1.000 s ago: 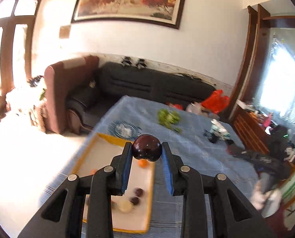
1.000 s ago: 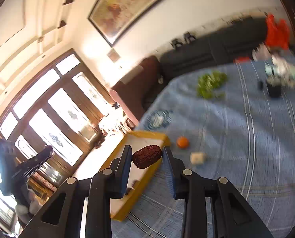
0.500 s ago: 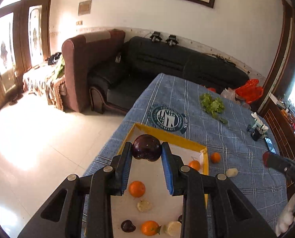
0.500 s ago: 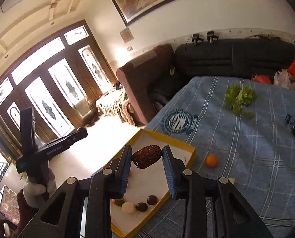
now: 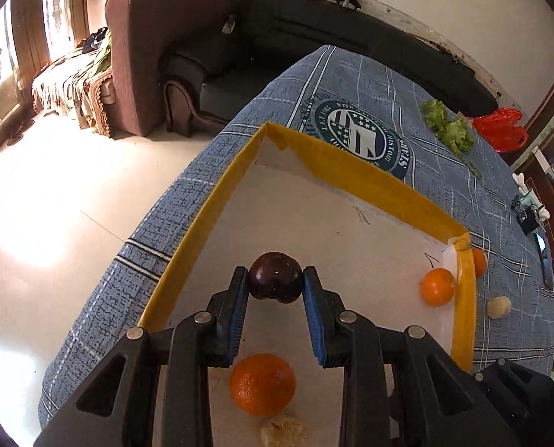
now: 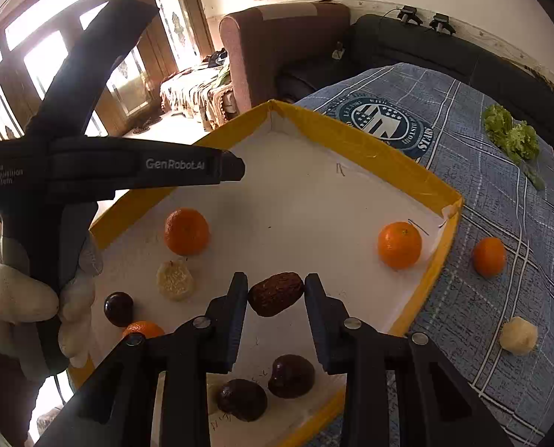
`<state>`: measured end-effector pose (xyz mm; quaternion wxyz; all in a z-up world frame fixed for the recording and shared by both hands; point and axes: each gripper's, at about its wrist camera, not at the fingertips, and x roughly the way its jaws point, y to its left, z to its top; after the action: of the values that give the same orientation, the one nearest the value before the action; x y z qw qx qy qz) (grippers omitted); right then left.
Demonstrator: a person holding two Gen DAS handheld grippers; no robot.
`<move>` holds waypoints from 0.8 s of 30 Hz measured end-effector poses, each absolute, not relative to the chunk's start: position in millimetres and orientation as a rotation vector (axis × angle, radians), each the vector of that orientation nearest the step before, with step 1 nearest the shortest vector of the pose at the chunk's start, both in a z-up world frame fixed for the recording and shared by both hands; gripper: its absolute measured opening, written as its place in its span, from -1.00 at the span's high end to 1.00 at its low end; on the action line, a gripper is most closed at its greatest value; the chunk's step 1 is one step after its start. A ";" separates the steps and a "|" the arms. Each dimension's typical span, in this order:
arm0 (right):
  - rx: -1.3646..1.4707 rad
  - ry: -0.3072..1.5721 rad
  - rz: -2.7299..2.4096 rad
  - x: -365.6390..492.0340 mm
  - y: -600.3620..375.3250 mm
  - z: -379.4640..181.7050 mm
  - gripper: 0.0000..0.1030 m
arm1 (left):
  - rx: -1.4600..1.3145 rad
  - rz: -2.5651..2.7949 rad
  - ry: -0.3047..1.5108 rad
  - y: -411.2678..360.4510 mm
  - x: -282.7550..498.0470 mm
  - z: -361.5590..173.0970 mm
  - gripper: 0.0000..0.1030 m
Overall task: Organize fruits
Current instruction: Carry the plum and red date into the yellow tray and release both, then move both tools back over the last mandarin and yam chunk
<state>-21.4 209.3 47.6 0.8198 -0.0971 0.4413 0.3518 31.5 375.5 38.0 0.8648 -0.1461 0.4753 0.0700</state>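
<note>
While both grippers hang over the yellow-rimmed tray (image 6: 355, 138), each has a fruit pinched between its blue pads. From the right wrist view, going left to right: a gloved hand (image 6: 27, 298) grips the handle of the left gripper (image 5: 276, 290), whose black body reaches across the tray's left edge. Below it lie an orange (image 6: 186, 231), a pale peeled fruit (image 6: 175, 280), a dark plum (image 6: 118, 308) and a second orange (image 6: 143, 329) (half hidden by the gripper's arm). The right gripper (image 6: 276, 293) is pressed on a wrinkled brown date (image 6: 276, 293), held above the white tray floor. Under its fingers sit two more dark fruits (image 6: 291, 370), touching or nearly so. Farther right another orange (image 6: 400, 245) rests close to the tray's right wall.

Beyond that wall, on the blue checked cloth (image 6: 481, 186), lie a loose orange (image 6: 489, 256) and a pale fruit (image 6: 518, 335), well apart. Lettuce (image 6: 511, 136) sits near the far edge.

In the left wrist view the left gripper clamps a dark plum (image 5: 276, 277) above the tray, with an orange (image 5: 263, 383) directly beneath. The middle and far part of the tray floor is bare; the tray's left wall runs close to the table edge, with open floor past it.
</note>
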 end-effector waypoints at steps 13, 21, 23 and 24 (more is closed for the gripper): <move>-0.107 0.893 0.778 -36.4 191.4 69.3 -0.23 | -0.295 0.187 0.880 369.0 -19.0 84.7 -0.35; 0.030 0.820 0.703 -61.3 105.2 93.3 -0.33 | -0.411 0.022 0.753 304.9 -95.2 122.1 -0.69; 0.054 0.815 0.667 -64.7 82.7 92.8 -0.33 | -0.435 -0.008 0.736 284.4 -105.8 123.0 -0.69; 0.068 0.813 0.645 -66.4 70.1 91.4 -0.33 | -0.431 -0.017 0.732 271.8 -110.1 123.2 -0.69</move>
<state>-66.4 70.1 91.4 0.8678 0.0323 0.3885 0.3081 -110.1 271.8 123.2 0.9112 -0.2092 0.3549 -0.0084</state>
